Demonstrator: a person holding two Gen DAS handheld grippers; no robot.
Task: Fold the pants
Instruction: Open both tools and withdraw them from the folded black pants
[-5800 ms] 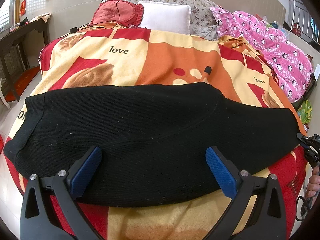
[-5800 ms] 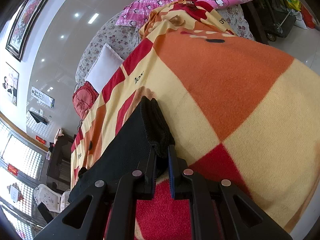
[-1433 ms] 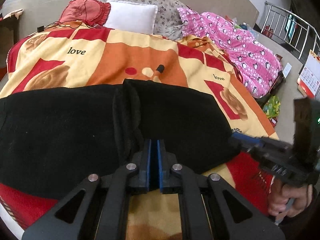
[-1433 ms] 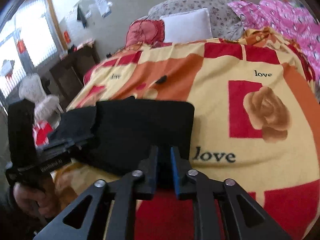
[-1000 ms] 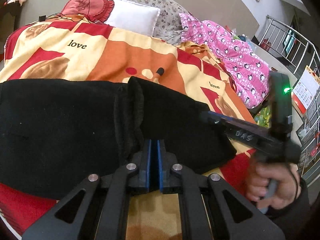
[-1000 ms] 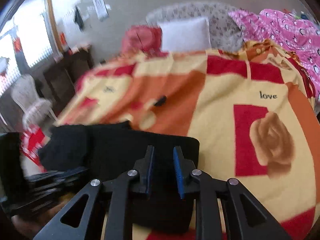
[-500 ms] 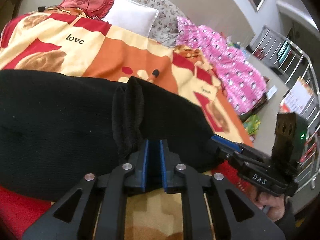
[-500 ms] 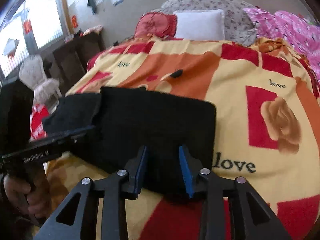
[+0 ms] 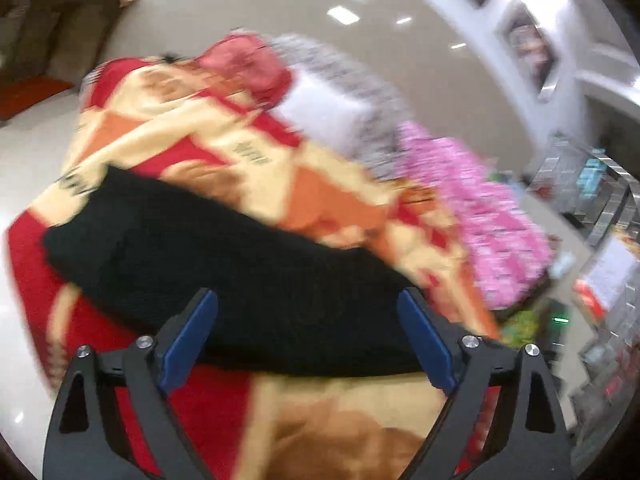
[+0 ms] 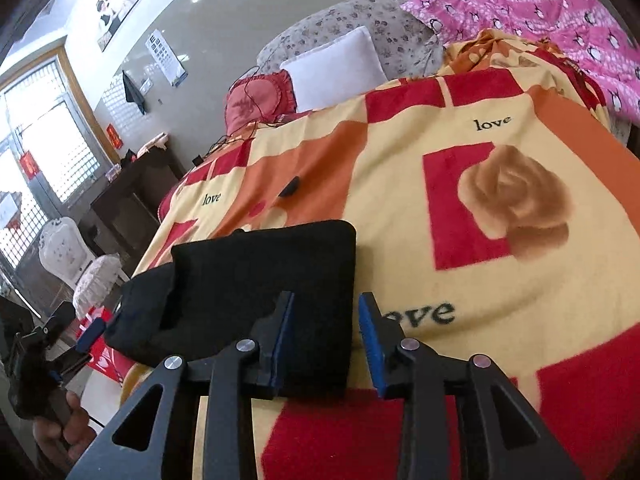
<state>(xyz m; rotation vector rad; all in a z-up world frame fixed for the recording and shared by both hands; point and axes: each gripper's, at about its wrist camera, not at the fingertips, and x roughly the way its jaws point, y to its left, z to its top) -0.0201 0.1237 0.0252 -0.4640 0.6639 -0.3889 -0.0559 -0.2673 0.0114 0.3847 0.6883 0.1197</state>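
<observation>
The black pants (image 10: 256, 280) lie folded over on the red, orange and yellow blanket (image 10: 480, 208), one layer on top of another. My right gripper (image 10: 325, 312) is open and empty, its fingers astride the folded right edge. In the blurred left wrist view the pants (image 9: 248, 280) stretch across the blanket (image 9: 320, 432). My left gripper (image 9: 308, 312) is wide open and empty, raised near the pants' near edge. It also shows in the right wrist view (image 10: 86, 330), held by a hand at the far left.
A white pillow (image 10: 340, 68), a red cushion (image 10: 260, 96) and a pink penguin-print quilt (image 10: 560, 20) lie at the head of the bed. A small black object (image 10: 289, 187) lies on the blanket. A dark wooden cabinet (image 10: 132, 192) and white chairs stand left.
Both grippers have opened and let go of the pants. The left gripper has pulled back and swung, blurring its view. The right gripper has opened wider over the folded edge.
</observation>
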